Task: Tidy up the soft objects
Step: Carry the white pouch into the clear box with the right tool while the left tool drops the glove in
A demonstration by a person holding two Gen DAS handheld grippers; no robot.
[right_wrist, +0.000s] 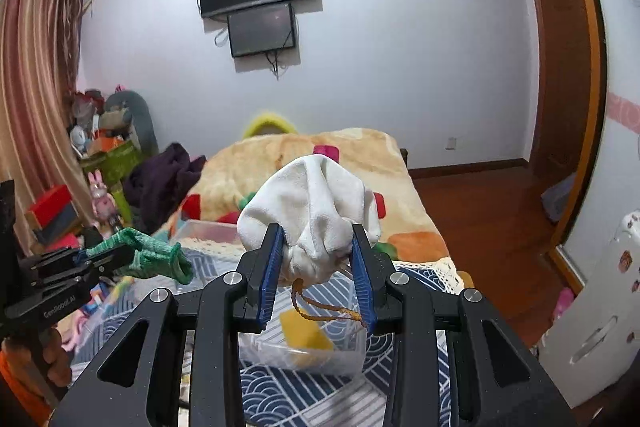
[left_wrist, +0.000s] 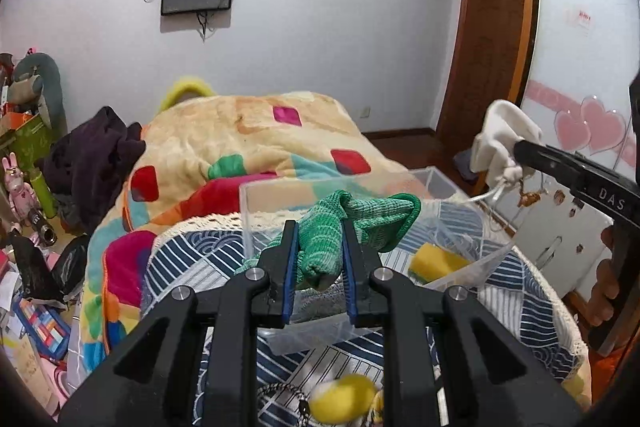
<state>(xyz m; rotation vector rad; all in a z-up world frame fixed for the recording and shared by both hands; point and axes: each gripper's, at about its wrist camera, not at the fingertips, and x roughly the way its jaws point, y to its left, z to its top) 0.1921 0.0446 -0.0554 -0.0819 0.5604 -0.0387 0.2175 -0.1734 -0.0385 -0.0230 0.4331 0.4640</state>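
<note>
My left gripper [left_wrist: 319,231] is shut on a green knitted cloth [left_wrist: 352,223] and holds it above a clear plastic bin [left_wrist: 256,203] on the bed. It also shows at the left of the right wrist view [right_wrist: 86,255], with the green cloth [right_wrist: 156,255] hanging from it. My right gripper [right_wrist: 317,235] is shut on a white drawstring pouch [right_wrist: 312,203] with a brown cord, held above the bin [right_wrist: 304,359]. In the left wrist view the pouch [left_wrist: 500,143] hangs at the right. A yellow soft object [left_wrist: 438,261] lies inside the bin.
The bin stands on a blue-and-white patterned cover [left_wrist: 192,267]. A colourful blanket [left_wrist: 240,143] and a dark purple garment [left_wrist: 92,155] lie farther back. A yellow plush thing [left_wrist: 346,401] lies near me. Cluttered toys and boxes [left_wrist: 28,187] fill the left floor. A white cabinet [right_wrist: 600,307] stands at the right.
</note>
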